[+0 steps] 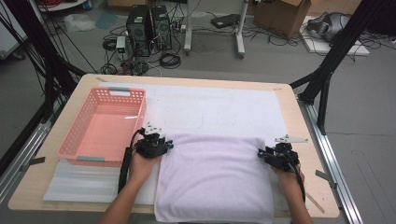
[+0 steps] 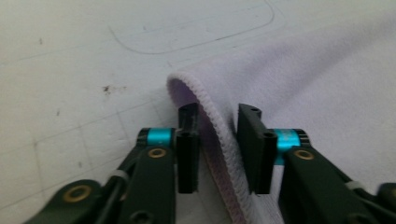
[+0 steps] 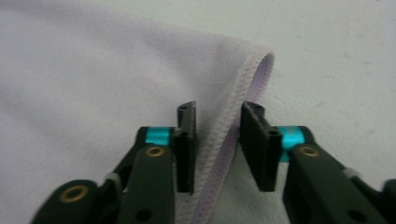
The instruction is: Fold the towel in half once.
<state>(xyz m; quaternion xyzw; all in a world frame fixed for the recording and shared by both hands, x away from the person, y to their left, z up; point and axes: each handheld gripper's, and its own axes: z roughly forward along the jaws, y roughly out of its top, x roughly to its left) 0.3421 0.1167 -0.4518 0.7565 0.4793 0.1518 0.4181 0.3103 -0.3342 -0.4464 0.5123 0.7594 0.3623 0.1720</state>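
Both tongs spread: left tongs (image 2: 217, 140) and right tongs (image 3: 217, 140) each straddle a far-corner hem of the towel (image 1: 215, 177), unpinched.

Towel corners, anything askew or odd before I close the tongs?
Nothing stands out. The lilac towel lies flat and square, its stitched hem running between the open jaws of the left tongs and right tongs. The pink basket sits straight alongside.
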